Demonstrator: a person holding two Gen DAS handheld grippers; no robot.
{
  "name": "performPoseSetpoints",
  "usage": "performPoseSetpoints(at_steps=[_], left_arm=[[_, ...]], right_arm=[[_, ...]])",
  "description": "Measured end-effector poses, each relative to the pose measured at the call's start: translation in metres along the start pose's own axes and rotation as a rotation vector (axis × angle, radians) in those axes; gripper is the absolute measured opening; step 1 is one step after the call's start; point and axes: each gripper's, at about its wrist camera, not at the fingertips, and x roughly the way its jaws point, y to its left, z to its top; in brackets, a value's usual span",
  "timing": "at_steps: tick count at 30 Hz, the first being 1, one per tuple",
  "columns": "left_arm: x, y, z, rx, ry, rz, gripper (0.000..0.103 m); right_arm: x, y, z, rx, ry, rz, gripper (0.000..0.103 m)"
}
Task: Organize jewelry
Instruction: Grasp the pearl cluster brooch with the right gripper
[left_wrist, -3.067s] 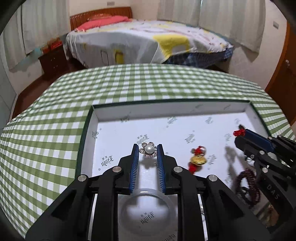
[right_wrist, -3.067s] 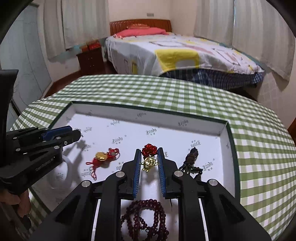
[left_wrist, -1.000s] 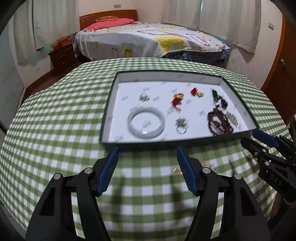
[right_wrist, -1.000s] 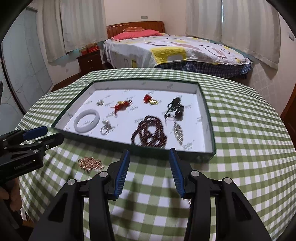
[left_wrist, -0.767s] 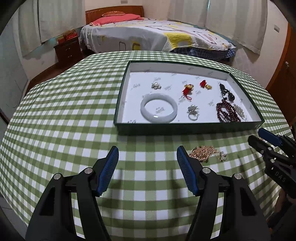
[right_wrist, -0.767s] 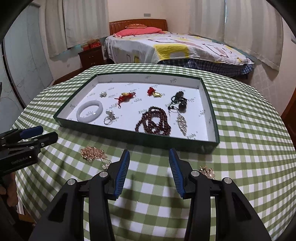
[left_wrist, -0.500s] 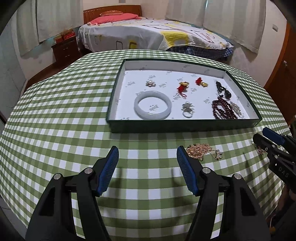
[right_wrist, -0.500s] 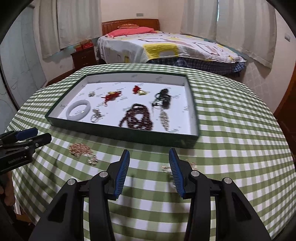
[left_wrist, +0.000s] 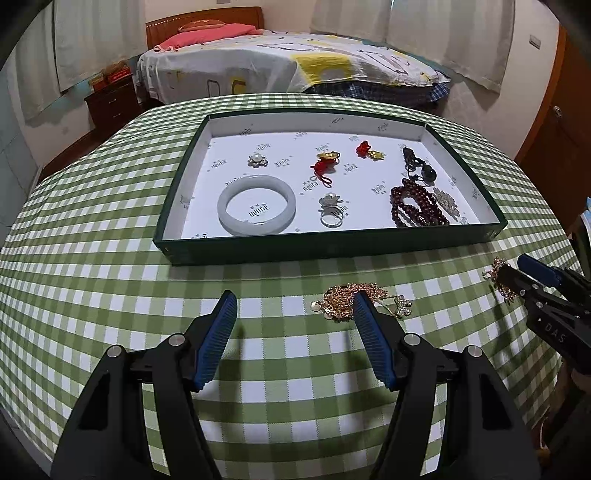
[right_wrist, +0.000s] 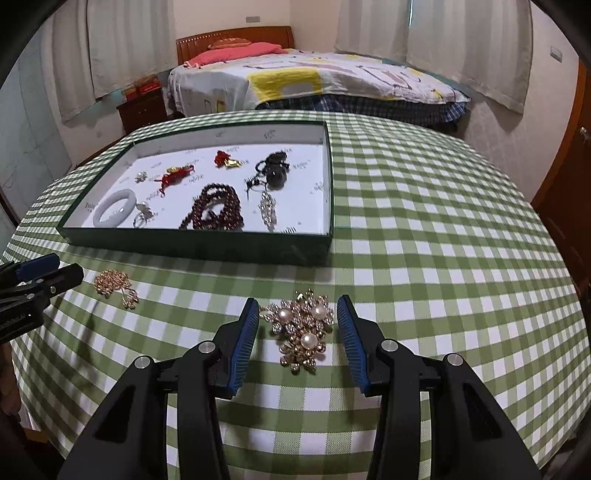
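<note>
A dark green tray (left_wrist: 332, 245) with a white floor sits on the green checked table and holds a white bangle (left_wrist: 256, 209), a silver ring (left_wrist: 331, 210), red bead strings (left_wrist: 415, 208), red-and-gold charms (left_wrist: 325, 162) and a pearl flower pin (left_wrist: 257, 160). A gold chain (left_wrist: 341, 301) lies on the cloth in front of the tray, just beyond my right fingertip of the open left gripper (left_wrist: 293, 301). A gold pearl brooch (right_wrist: 301, 326) lies between the blue pads of my open right gripper (right_wrist: 295, 308). The chain also shows in the right wrist view (right_wrist: 114, 284).
The table edge curves close on the near side in both views. A bed (left_wrist: 288, 62) and a dark nightstand (left_wrist: 112, 99) stand beyond the table. A wooden door (left_wrist: 554, 122) is at the far right.
Both grippers let go of pieces in the tray, opened and drew back over the front cloth. The left now nears the gold chain; the right has come down around the pearl brooch.
</note>
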Motion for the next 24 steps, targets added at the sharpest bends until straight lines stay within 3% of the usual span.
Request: performPoseSetpoints(at_steps=[9, 24], left_arm=[[0.004, -0.001, -0.002, -0.001, 0.015, -0.005, 0.064], [0.009, -0.010, -0.005, 0.015, 0.028, -0.024, 0.064]], right_arm=[[0.012, -0.004, -0.005, 0.013, 0.038, 0.010, 0.044], [0.011, 0.002, -0.006, 0.014, 0.011, 0.035, 0.040]])
